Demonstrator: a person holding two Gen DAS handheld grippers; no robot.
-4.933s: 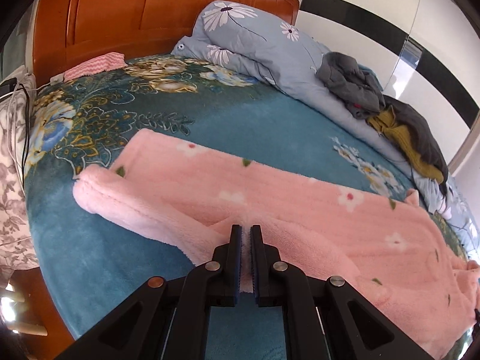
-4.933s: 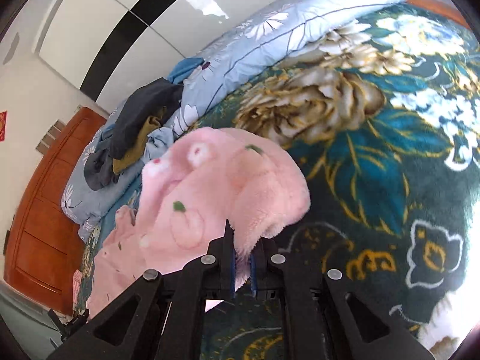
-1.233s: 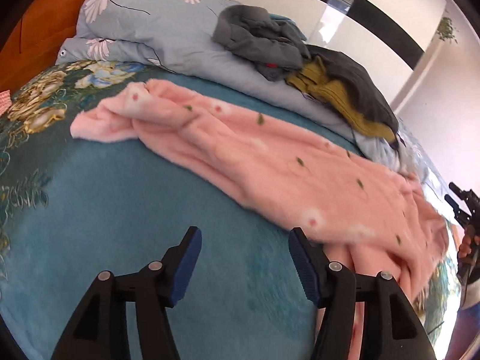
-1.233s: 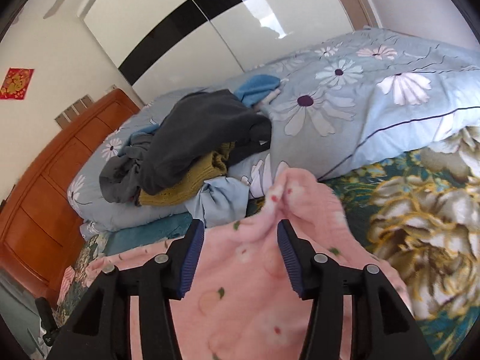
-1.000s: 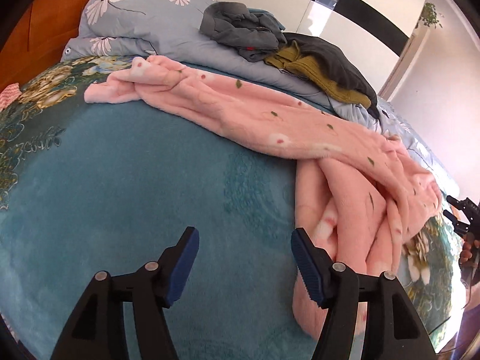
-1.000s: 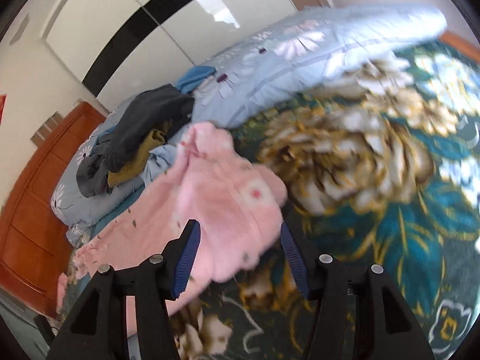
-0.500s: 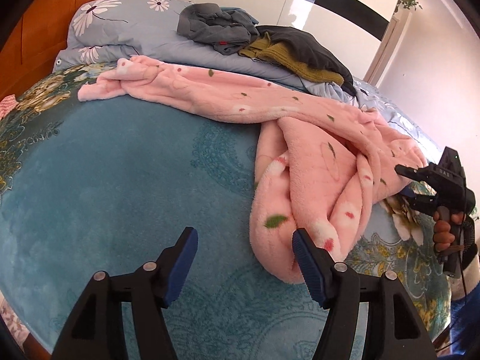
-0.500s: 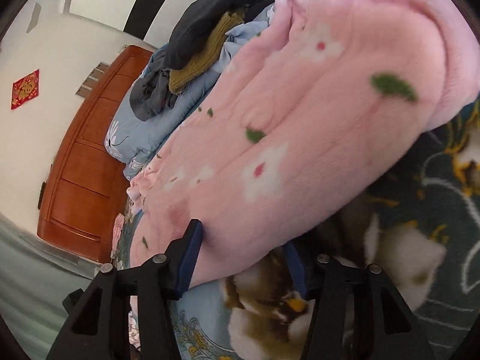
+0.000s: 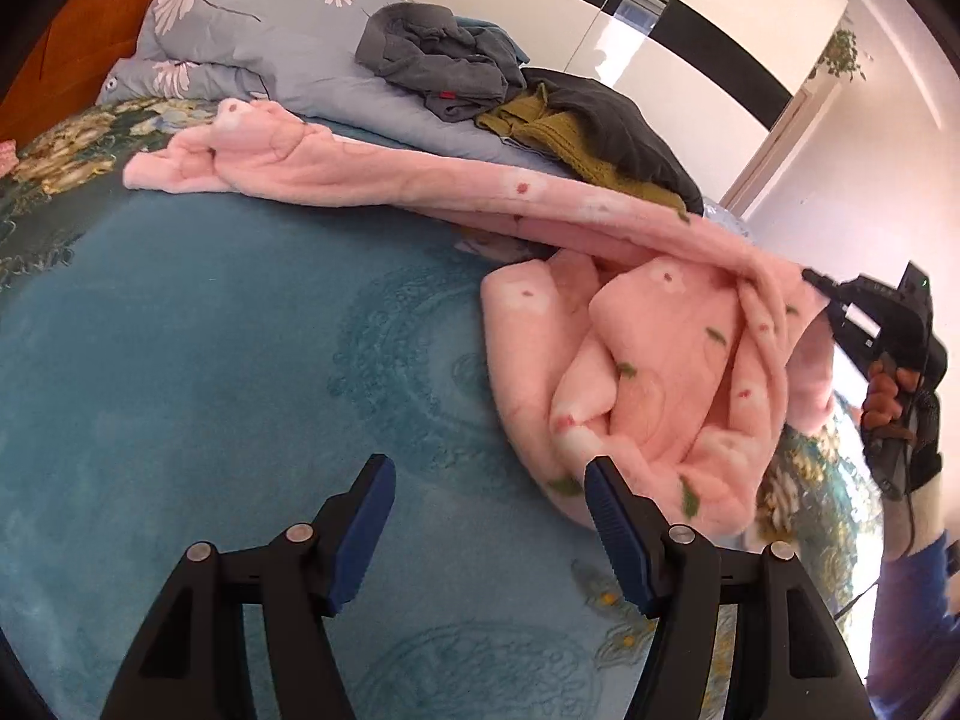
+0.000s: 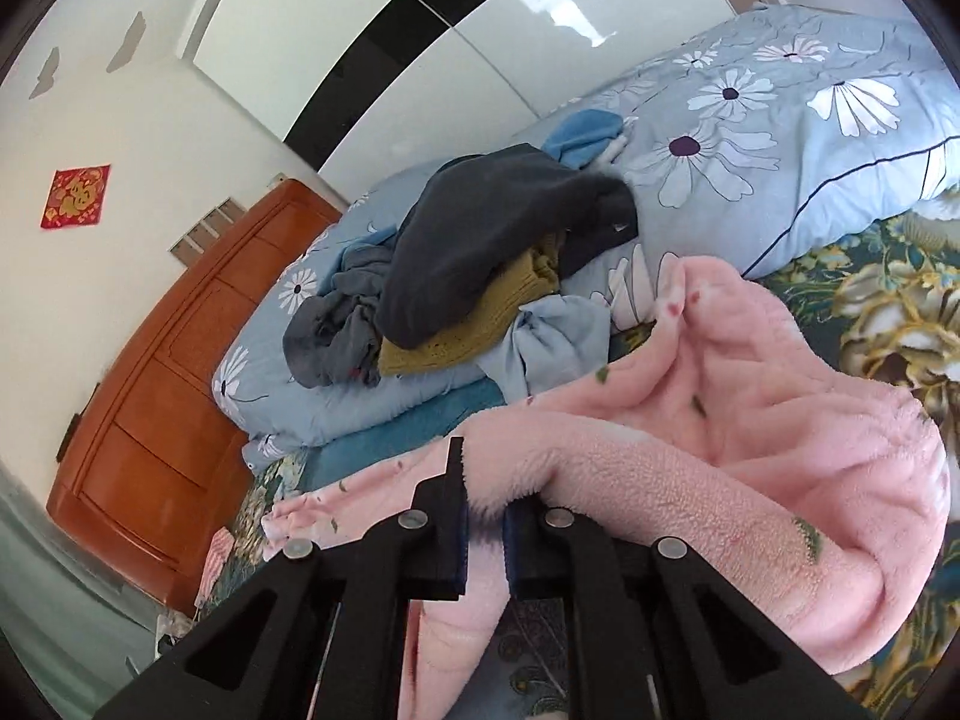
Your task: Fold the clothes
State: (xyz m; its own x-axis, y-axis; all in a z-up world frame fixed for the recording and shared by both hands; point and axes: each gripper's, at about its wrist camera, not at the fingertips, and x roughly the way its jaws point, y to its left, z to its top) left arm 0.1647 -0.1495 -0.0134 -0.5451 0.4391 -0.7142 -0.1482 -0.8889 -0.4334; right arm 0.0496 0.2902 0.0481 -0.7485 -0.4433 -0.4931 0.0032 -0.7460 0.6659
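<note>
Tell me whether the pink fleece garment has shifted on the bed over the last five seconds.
Yes. The pink fleece garment lay flat mid-bed; it now stretches back against the blue floral duvet, one end bunched and clamped in the right gripper.

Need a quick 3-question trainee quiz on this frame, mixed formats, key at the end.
1. True or false: the left gripper is open and holds nothing.
2. What is the right gripper shut on?
A. pink fleece garment
B. mustard knit
C. floral duvet
3. Fill in: the pile of dark clothes lies on the ___.

Key: 1 true; 2 A; 3 floral duvet.
</note>
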